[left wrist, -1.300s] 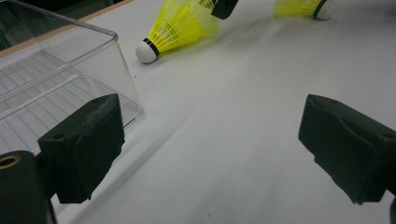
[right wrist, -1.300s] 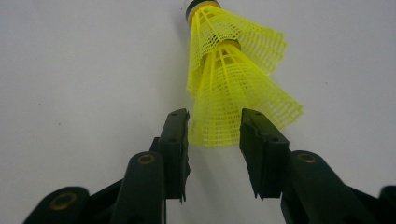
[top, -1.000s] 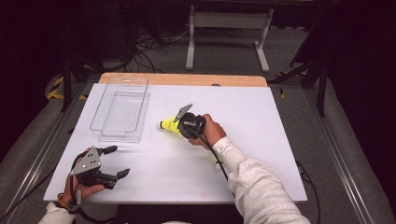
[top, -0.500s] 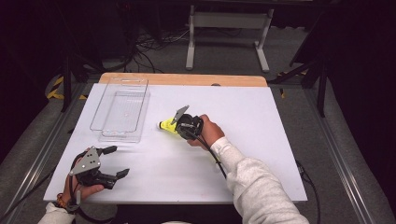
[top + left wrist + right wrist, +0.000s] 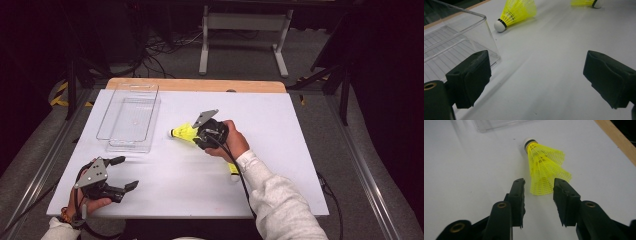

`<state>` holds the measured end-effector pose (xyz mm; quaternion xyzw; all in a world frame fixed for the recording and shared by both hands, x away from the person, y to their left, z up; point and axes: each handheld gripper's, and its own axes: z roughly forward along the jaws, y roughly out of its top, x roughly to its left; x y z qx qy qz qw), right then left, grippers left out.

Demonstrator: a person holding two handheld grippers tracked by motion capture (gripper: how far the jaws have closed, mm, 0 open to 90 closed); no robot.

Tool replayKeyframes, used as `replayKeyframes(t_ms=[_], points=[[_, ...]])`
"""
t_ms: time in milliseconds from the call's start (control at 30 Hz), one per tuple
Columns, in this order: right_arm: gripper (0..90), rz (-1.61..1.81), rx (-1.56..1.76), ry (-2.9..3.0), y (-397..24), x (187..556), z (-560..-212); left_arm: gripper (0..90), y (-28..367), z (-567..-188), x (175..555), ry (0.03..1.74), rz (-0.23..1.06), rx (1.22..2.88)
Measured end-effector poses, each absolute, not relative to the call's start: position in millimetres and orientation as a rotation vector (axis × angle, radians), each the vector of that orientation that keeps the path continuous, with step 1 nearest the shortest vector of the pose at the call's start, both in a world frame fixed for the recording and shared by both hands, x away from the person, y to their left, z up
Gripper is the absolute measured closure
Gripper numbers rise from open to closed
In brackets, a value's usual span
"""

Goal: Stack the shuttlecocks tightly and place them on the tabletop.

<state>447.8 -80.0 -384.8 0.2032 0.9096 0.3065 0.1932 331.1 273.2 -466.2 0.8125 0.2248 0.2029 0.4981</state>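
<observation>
Nearest the person, the left tongs (image 5: 121,174) rest spread wide and empty on the white desk (image 5: 280,190), as they did a second ago. Mid-desk, the right tongs (image 5: 192,134) have just been opening; in the right gripper view their pads stand slightly apart, the skirt end of a yellow shuttlecock (image 5: 544,168) between them without being pressed, so it looks released beside the clear plastic tray (image 5: 131,117), not inside. A second shuttlecock (image 5: 233,168) lies by the right sleeve (image 5: 280,200).
</observation>
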Motion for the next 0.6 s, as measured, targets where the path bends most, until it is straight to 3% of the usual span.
replayKeyframes(t_ms=[300, 600], points=[[55.2, 0.918, 0.610, 2.518, -106, 432, -375, 8.8, 272, -467, 331, 0.547, 0.493, 1.968], [41.7, 0.943, 0.648, 2.476, -138, 417, -374, 8.7, 271, -466, 331, 0.553, 0.504, 1.966]])
